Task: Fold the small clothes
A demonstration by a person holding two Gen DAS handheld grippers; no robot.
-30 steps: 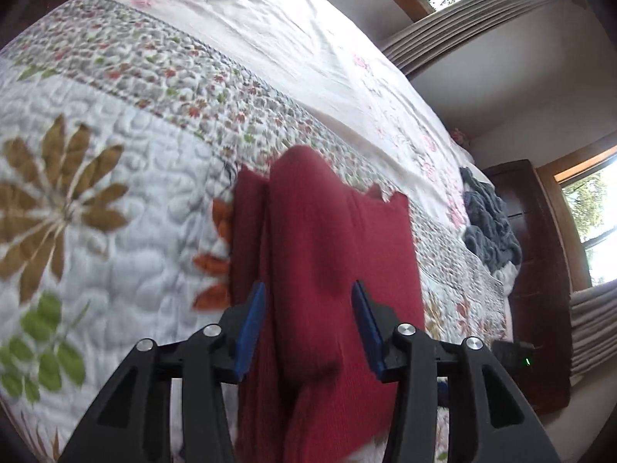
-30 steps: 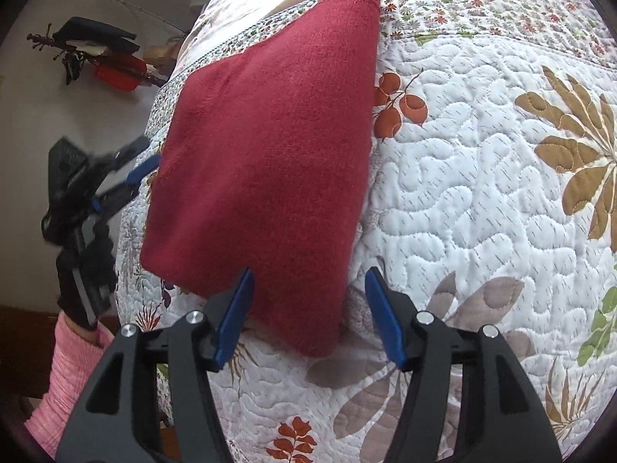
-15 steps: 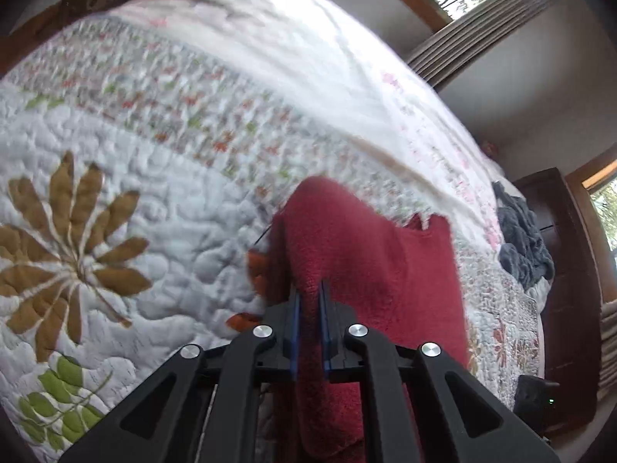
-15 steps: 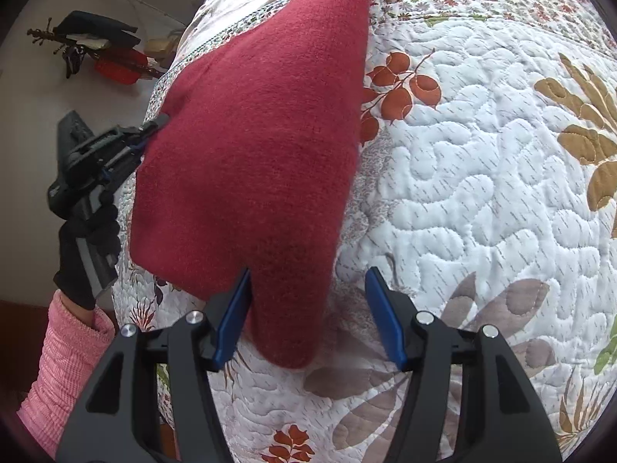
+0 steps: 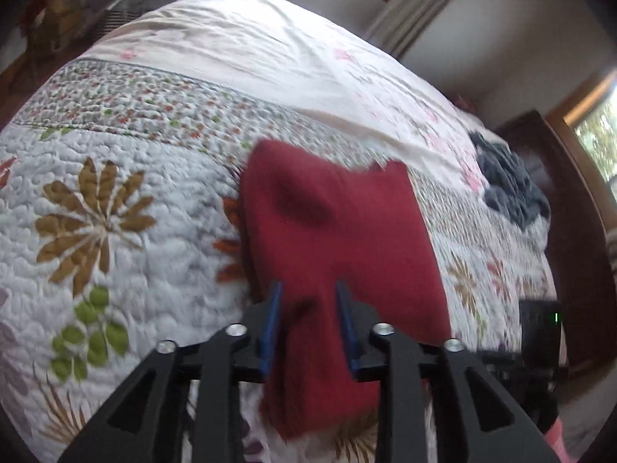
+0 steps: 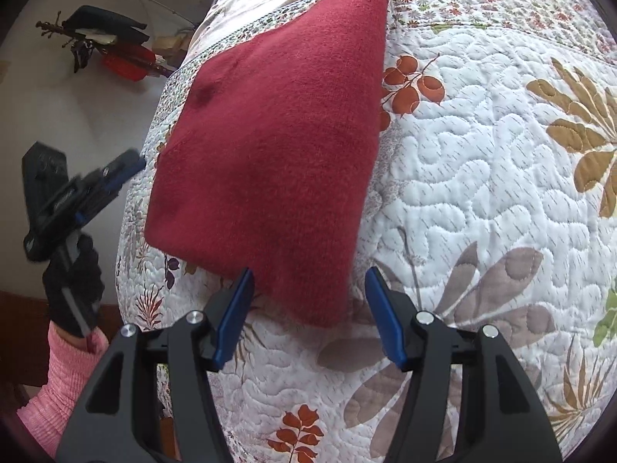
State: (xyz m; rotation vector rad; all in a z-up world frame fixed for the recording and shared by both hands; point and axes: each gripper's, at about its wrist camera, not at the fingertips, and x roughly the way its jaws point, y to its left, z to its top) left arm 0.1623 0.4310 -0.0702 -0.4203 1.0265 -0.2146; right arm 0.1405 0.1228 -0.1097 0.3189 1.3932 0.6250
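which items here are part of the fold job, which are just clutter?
Job:
- red sweater, folded on the quilt
- left gripper, open
- right gripper, open

Lying about:
- grey clothes at the far side of the bed
- dark and red items on the wall

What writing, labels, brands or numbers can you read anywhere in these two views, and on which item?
None can be read.
The red sweater shows no tag or print.
The quilt has only leaf and flower patterns.
The black device at the bed's edge shows a small green light, no legible characters.
The items on the wall are too small to read.
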